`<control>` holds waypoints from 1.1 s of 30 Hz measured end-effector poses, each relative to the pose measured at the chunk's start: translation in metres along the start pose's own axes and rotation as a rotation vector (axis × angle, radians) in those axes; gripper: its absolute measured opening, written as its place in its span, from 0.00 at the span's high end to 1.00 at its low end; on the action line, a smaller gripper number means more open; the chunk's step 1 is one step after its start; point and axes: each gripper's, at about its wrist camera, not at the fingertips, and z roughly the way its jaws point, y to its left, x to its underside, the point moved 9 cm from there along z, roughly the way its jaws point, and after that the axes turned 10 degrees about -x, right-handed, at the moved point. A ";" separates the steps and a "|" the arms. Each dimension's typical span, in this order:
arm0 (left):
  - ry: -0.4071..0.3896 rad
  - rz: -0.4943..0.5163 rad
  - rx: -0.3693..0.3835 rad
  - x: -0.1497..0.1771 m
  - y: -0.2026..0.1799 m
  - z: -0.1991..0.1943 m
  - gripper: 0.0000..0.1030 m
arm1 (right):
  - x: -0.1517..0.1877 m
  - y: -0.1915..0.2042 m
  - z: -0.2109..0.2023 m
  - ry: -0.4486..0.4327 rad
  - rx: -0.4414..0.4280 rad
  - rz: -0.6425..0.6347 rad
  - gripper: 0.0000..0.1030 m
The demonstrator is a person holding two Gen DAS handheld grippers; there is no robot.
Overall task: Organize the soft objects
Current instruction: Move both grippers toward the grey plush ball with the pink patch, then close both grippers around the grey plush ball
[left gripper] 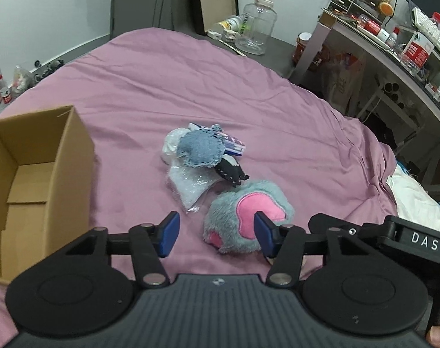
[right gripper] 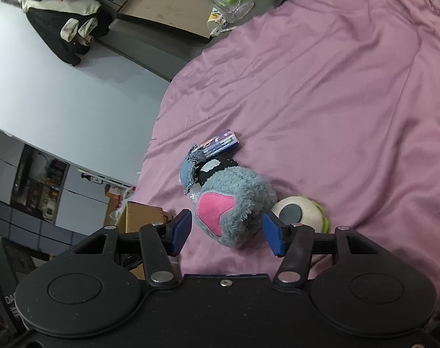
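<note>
Blue-padded fingers of the left gripper (left gripper: pixel 217 236) are standing wide apart just above the pink bedsheet (left gripper: pixel 167 87), holding nothing. The grey plush toy (left gripper: pixel 247 217) with pink patches is lying partly between them: the right-hand pad is sitting in front of its pink patch, while the left-hand pad is hanging over bare sheet, apart from the toy. Whether the pad is actually touching the fur cannot be told from this angle.

Just beyond the plush, a small heap is resting on the sheet: a clear plastic bag (left gripper: pixel 191 187), a denim-blue pouch (left gripper: pixel 199 149) lying over it, a black item with white marks (left gripper: pixel 230 169) touching the pouch's near edge, and a purple patterned packet (left gripper: pixel 234 142) poking out behind. An open cardboard box (left gripper: pixel 31 179) is sitting on the sheet at the left, well apart from the heap (its inside is showing only bare cardboard). A big clear jar (left gripper: pixel 256 26) is standing on the dark surface past the bed's far edge.

In the right wrist view, the right gripper (right gripper: pixel 230 232) is also hovering with its jaws spread and nothing between the pads; the grey plush (right gripper: pixel 234 211) is lying in the gap without clearly touching either finger. A white round soft toy with a grey spot and green trim (right gripper: pixel 299 211) is lying just beside the plush, partly hidden behind the right-hand finger.
</note>
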 end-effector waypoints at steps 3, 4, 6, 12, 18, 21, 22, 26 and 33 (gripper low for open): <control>0.007 0.002 0.014 -0.003 -0.004 0.008 0.53 | -0.001 -0.003 0.007 0.008 -0.007 0.013 0.51; 0.006 0.006 0.017 -0.004 -0.005 0.011 0.54 | -0.001 -0.004 0.010 0.013 -0.008 0.020 0.54; 0.006 0.018 0.025 -0.007 -0.009 0.016 0.55 | -0.001 -0.009 0.015 0.021 -0.008 0.043 0.61; 0.000 0.034 0.048 -0.019 -0.016 0.032 0.57 | 0.001 -0.019 0.029 0.052 -0.020 0.104 0.68; 0.004 0.047 0.088 -0.031 -0.026 0.050 0.57 | 0.000 -0.025 0.040 0.061 -0.031 0.134 0.75; 0.020 0.036 0.097 -0.031 -0.026 0.058 0.57 | -0.002 -0.027 0.042 0.054 -0.042 0.147 0.82; 0.022 0.030 0.101 -0.031 -0.026 0.060 0.57 | -0.003 -0.027 0.042 0.050 -0.046 0.150 0.82; 0.032 0.018 0.142 -0.029 -0.028 0.063 0.57 | -0.007 -0.030 0.040 0.025 -0.036 0.152 0.83; 0.068 -0.032 0.220 -0.026 -0.030 0.067 0.57 | -0.013 -0.034 0.033 -0.018 -0.042 0.175 0.85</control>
